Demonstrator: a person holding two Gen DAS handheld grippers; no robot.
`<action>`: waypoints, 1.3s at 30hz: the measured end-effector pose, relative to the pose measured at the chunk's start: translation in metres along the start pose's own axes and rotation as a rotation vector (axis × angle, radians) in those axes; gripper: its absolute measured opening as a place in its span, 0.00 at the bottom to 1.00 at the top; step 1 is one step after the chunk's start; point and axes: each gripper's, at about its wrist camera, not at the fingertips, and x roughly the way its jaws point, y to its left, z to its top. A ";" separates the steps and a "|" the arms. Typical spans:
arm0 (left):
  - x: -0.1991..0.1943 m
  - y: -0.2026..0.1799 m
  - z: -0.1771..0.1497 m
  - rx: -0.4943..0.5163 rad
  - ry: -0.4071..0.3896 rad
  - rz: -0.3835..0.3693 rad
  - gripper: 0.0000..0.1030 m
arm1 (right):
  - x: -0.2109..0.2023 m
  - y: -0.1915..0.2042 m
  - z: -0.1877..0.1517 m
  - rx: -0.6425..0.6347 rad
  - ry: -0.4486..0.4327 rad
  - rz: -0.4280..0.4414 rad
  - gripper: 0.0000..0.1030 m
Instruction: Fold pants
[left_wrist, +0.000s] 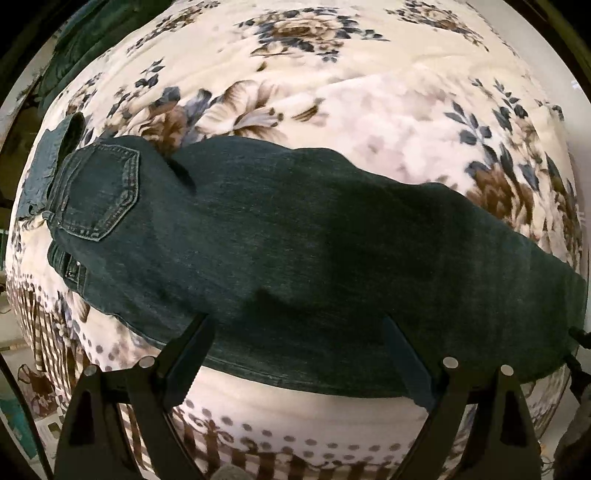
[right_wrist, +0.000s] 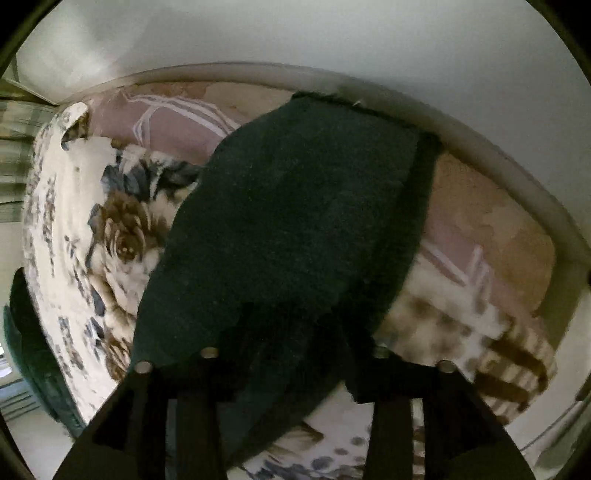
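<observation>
Jeans (left_wrist: 295, 236) lie lengthwise along your blanket's (left_wrist: 369, 110) near edge, left gripper (left_wrist: 295, 350) spread and empty above them, right gripper's (right_wrist: 295, 354) grip unclear, next likely seizing the leg end.

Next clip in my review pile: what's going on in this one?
A person with a gripper in each hand is folding dark jeans on a floral blanket. The jeans lie lengthwise, back pocket up. The left gripper hangs open over their near edge. The right gripper is over the leg end; its view is too dark to show a grip.
</observation>
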 end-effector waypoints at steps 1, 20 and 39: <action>0.001 0.004 0.000 -0.008 0.001 0.001 0.90 | 0.001 0.002 0.000 -0.012 -0.006 -0.013 0.25; -0.035 0.200 0.009 -0.396 -0.023 -0.218 0.90 | -0.062 0.106 -0.138 -0.277 0.012 -0.019 0.49; 0.050 0.332 0.062 -0.628 0.020 -0.356 0.26 | 0.084 0.188 -0.331 -0.134 0.223 0.163 0.10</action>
